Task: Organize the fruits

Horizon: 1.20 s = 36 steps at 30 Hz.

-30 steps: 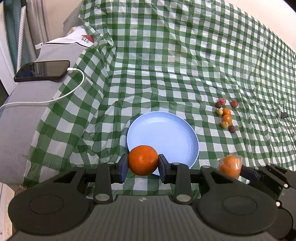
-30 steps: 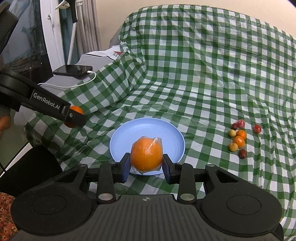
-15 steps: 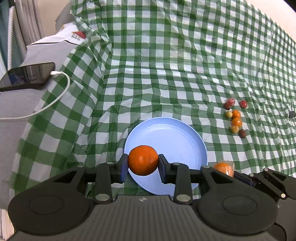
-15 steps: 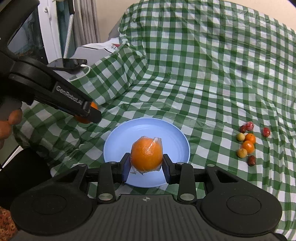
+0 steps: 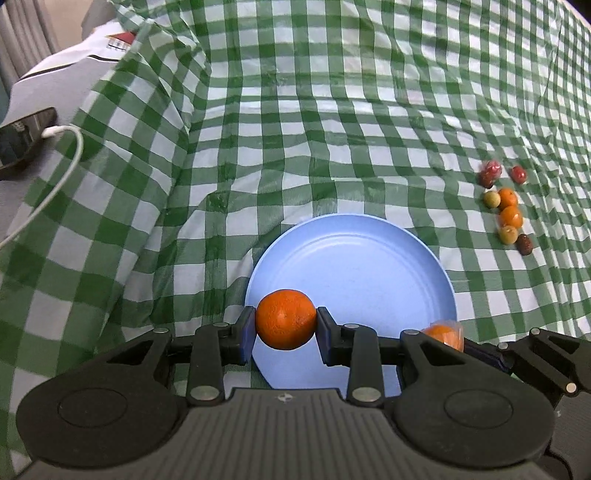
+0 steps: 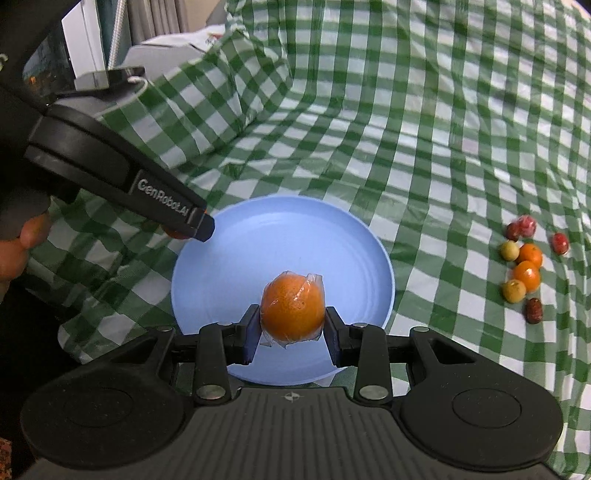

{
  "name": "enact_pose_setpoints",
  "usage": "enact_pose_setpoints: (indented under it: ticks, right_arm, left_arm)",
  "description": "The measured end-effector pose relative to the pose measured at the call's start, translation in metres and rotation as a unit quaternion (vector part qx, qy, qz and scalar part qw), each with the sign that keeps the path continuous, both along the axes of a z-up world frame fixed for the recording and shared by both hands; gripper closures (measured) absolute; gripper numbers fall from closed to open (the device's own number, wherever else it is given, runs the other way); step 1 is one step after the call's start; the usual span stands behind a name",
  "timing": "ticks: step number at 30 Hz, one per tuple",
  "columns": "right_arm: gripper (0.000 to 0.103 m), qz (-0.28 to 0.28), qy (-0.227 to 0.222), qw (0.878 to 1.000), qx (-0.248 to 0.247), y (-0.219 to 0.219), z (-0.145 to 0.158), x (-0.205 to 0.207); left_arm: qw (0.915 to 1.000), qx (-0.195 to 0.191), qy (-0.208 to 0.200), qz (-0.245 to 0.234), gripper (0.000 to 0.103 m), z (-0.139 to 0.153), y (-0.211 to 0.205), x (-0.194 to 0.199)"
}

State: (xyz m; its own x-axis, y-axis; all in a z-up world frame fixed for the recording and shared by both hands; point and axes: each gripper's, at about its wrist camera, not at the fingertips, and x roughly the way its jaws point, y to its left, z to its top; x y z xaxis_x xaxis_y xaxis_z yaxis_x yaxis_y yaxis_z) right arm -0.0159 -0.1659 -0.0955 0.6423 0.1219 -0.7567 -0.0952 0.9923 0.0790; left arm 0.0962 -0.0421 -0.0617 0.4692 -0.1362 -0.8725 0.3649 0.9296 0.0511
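The left gripper (image 5: 285, 329) is pointing steeply down, clamping a bare round orange (image 5: 285, 324) over the near-left rim of the round light-blue plate (image 5: 369, 269). The right gripper (image 6: 291, 329), also tilted down, is gripping a plastic-wrapped orange (image 6: 292, 309) over the plate's near part.

Looks like a home. Green checked cloth (image 5: 332, 129) over soft furniture, phone (image 5: 22, 140) charging on a cable (image 5: 66, 162), curtains (image 6: 159, 18) behind.
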Motion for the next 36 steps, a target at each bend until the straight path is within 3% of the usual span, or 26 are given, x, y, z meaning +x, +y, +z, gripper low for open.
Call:
enact_pose_setpoints:
  ticks: [14,15,16,17,18,20,24,31,36]
  right_arm:
    - [0.065,0.012,0.027,1.000,-0.001,0.000,-0.019,0.022]
    - [0.063,0.011,0.029,1.000,0.003,-0.001,-0.019,0.024]
    - [0.059,0.011,0.029,1.000,0.007,-0.001,-0.017,0.025]
    - [0.043,0.009,0.026,1.000,0.008,-0.002,-0.014,0.025]
    - [0.027,0.007,0.019,1.000,0.004,-0.002,-0.010,0.025]
    - [0.017,0.004,0.002,1.000,-0.006,-0.003,0.000,0.020]
    - [0.009,0.008,-0.007,1.000,-0.008,-0.009,0.017,0.003]
    - [0.006,-0.002,0.026,0.999,0.041,-0.006,0.028,-0.040]
    - [0.005,0.007,0.004,1.000,0.029,0.008,0.040,-0.063]
  left_arm:
    - [0.9996,0.019,0.011,-0.016,0.062,-0.026,-0.010,0.022]
    - [0.9996,0.016,0.010,-0.021,0.055,-0.025,-0.010,0.023]
    - [0.9996,0.011,0.006,-0.026,0.032,-0.023,-0.010,0.022]
    - [0.9996,0.005,-0.006,-0.026,0.008,-0.018,-0.009,0.020]
    - [0.9995,0.001,-0.022,-0.022,0.002,-0.013,-0.008,0.018]
    - [0.9984,-0.006,-0.053,-0.020,0.000,-0.001,-0.005,0.009]
    - [0.9982,0.007,-0.053,-0.027,0.000,0.017,0.002,-0.007]
    - [0.9991,0.009,-0.040,0.000,0.000,0.031,0.029,-0.056]
    - [0.9991,0.003,-0.038,0.017,0.000,0.043,0.048,-0.081]
